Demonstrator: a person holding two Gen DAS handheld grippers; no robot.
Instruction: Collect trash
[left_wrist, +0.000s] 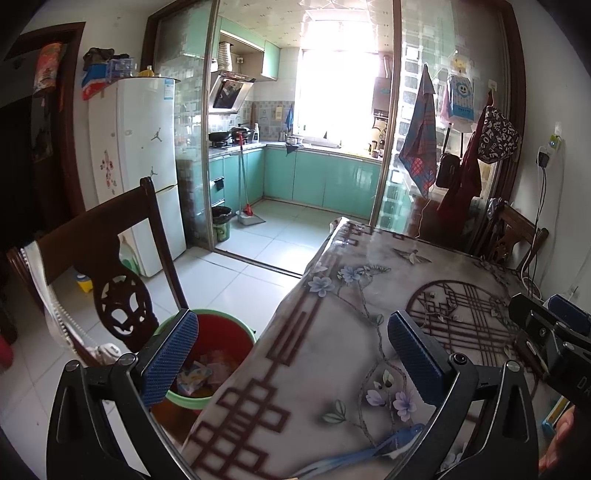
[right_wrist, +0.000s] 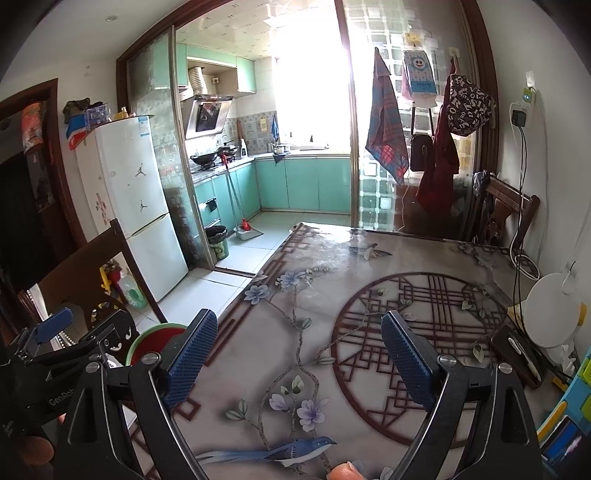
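Left claw (left_wrist: 291, 354) and right claw (right_wrist: 299, 356) both gape wide, empty, over the worktop (right_wrist: 332, 295); crumpled wrappers (left_wrist: 199, 373) in the bin (left_wrist: 243, 328) (light, soft) should pinch anywhere.

Left gripper (left_wrist: 291, 354) jaws spread wide, empty, above table (left_wrist: 332, 350) edge. Red bucket (left_wrist: 221, 343) with green rim on floor beside table, scraps inside. Chair (left_wrist: 110, 266) adjacent.

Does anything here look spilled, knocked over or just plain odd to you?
Nothing stands out. The red bucket stands upright on the floor beside the table, with crumpled wrappers inside it, none seen on the floor around it. Both the left gripper and the right gripper are open and empty.
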